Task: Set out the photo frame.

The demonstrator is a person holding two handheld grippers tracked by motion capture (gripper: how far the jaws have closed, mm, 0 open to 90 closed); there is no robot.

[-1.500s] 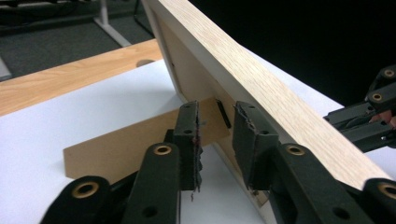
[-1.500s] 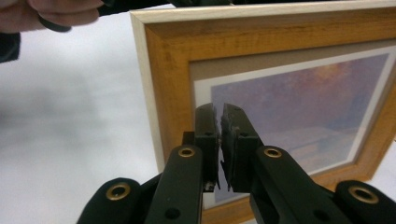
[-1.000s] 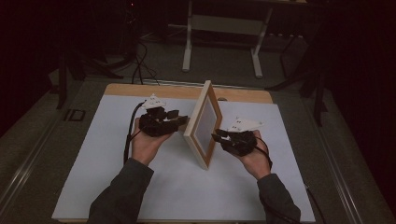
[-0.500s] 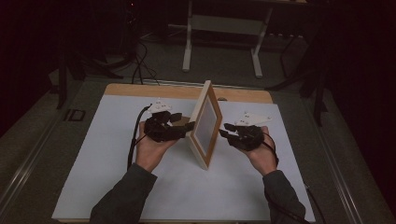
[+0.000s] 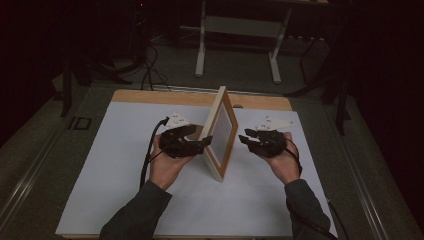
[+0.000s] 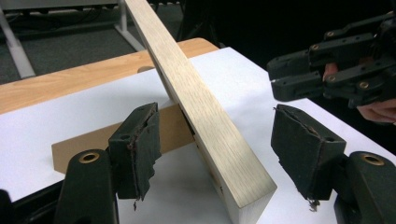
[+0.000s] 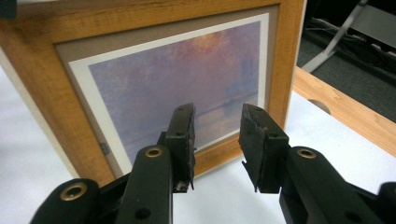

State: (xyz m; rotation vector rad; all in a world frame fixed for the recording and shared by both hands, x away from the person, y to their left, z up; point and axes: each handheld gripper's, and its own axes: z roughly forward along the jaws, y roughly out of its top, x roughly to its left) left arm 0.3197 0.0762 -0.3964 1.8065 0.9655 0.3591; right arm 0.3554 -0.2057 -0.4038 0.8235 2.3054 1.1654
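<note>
The picture frame (image 5: 220,134) stands upright on its lower edge near the middle of the white sheet (image 5: 100,165) that covers the table (image 5: 150,96), its brown back stand (image 6: 79,140) folded out and resting on the sheet behind it. The left gripper (image 5: 200,142) sits at the frame's back side; its jaws have just been opening and now stand wide, with the frame's pale side edge between them but the pads (image 6: 140,140) clear of the wood on both sides. The right gripper (image 5: 246,140) faces the glazed front, just beside it and not touching; its jaws have also been opening and stand partly apart on nothing, with the sunset print (image 7: 177,88) behind them. Judgement: the setting-up of the frame appears done, as it stands on its own with neither gripper bearing on it. What seems left is to draw both grippers away without knocking the frame or its stand.
</note>
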